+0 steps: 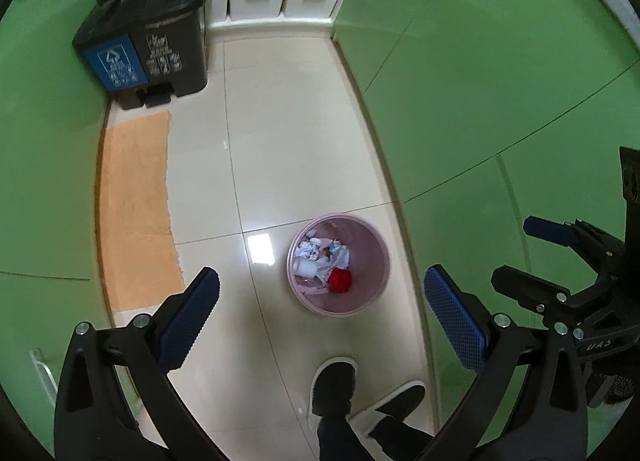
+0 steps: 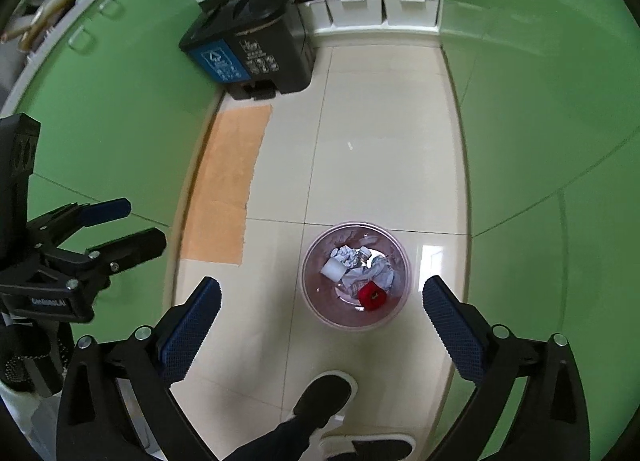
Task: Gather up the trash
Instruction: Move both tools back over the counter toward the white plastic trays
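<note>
Both our tongs, left (image 1: 320, 317) and right (image 2: 322, 319), hang wide open and empty above the pink bin (image 2: 356, 275), which already holds crumpled paper (image 2: 370, 271), a white cup (image 2: 333, 269) and a red scrap (image 2: 372, 295); floor (image 2: 372, 165) looks bare, so collecting seems nearly done.

Pink round bin (image 1: 338, 303) upright on tile floor; holds crumpled paper (image 1: 306, 249), red ball-like item (image 1: 340, 280).

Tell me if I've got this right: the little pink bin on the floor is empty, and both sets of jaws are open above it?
Not quite. The pink bin is not empty: it holds crumpled paper and a red object, clearest in the right wrist view. Both sets of jaws are indeed open.
</note>
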`<action>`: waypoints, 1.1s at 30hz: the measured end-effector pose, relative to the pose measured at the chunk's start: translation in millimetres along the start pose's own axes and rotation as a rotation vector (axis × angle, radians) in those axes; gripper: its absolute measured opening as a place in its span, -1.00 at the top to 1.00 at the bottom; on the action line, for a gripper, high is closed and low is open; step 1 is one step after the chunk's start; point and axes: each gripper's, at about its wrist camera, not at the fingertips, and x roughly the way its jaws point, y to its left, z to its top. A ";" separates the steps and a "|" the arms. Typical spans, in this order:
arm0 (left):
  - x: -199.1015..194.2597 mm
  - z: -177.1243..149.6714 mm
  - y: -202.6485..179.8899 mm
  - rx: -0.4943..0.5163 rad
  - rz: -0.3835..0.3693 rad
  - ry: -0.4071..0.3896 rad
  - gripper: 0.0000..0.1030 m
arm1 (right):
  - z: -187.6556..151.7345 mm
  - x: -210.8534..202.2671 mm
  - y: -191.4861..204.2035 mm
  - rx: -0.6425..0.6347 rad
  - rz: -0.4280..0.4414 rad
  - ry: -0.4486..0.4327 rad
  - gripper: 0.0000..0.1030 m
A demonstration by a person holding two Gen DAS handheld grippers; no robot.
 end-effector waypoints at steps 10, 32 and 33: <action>-160.0 33.8 -67.1 0.110 -0.007 -0.081 -0.95 | -11.0 -187.7 -1.0 0.104 -0.046 -0.139 -0.88; -303.4 47.1 -342.8 0.558 -0.291 -0.158 -0.95 | -197.0 -479.2 -117.0 0.590 -0.353 -0.519 -0.88; -303.9 44.8 -358.3 0.580 -0.304 -0.156 -0.95 | -208.2 -485.6 -125.8 0.614 -0.366 -0.529 -0.88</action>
